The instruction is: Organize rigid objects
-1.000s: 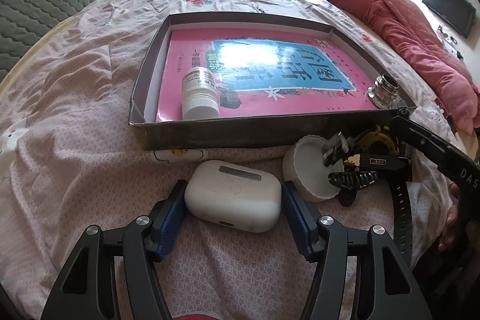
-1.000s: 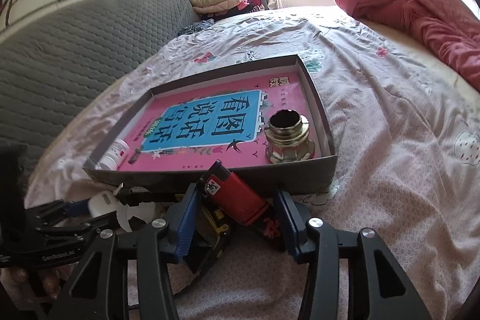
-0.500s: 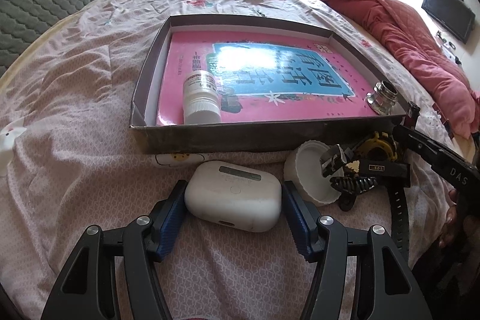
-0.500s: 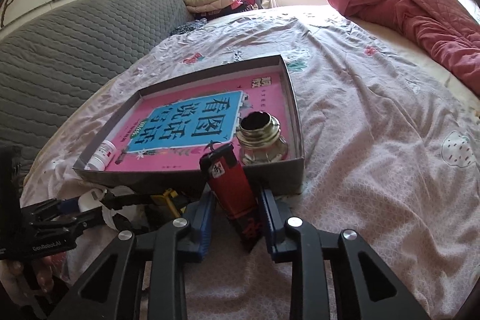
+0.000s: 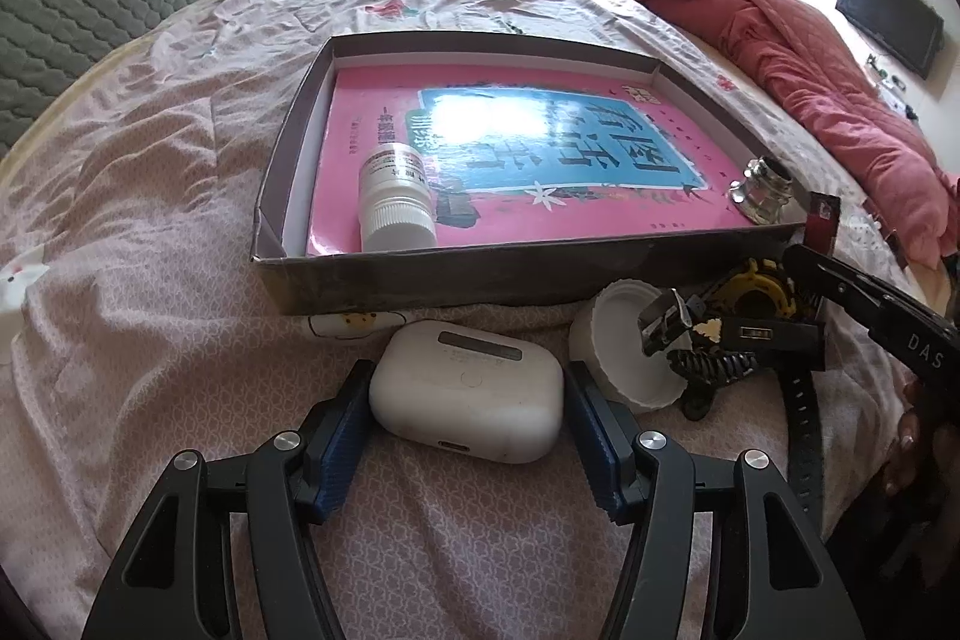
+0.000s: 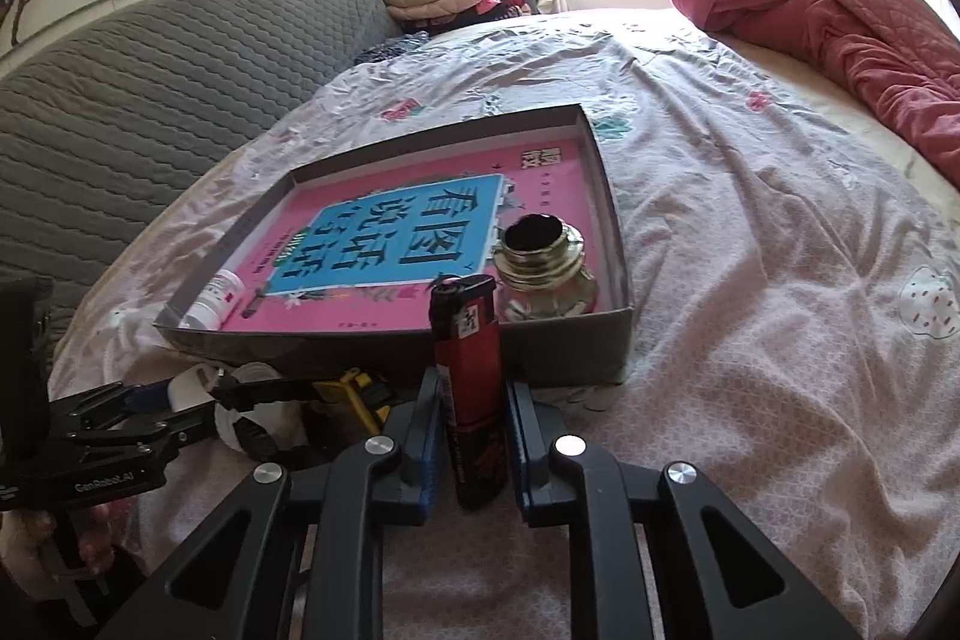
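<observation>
A white earbud case (image 5: 468,394) lies on the pink bedsheet in front of a shallow grey box (image 5: 420,274). My left gripper (image 5: 468,382) straddles it, both blue pads touching its sides. In the right wrist view a red lighter (image 6: 471,388) stands upright between the pads of my right gripper (image 6: 473,388). Those jaws are closing and press on it. The box holds a pink book (image 5: 540,142), a white bottle (image 5: 393,202) on its side and a glass jar with a metal neck (image 6: 540,268).
Right of the earbud case lie a white lid (image 5: 618,358), a black clip (image 5: 708,364), a yellow tape measure (image 5: 762,286) and a black watch strap (image 5: 798,424). A red quilt (image 6: 840,16) is bunched at the far right. A grey padded headboard (image 6: 150,88) runs along the left.
The right jaws have closed in on the red lighter, which went from lying slanted on the bed to standing upright between the pads. The left gripper and earbud case have not moved.
</observation>
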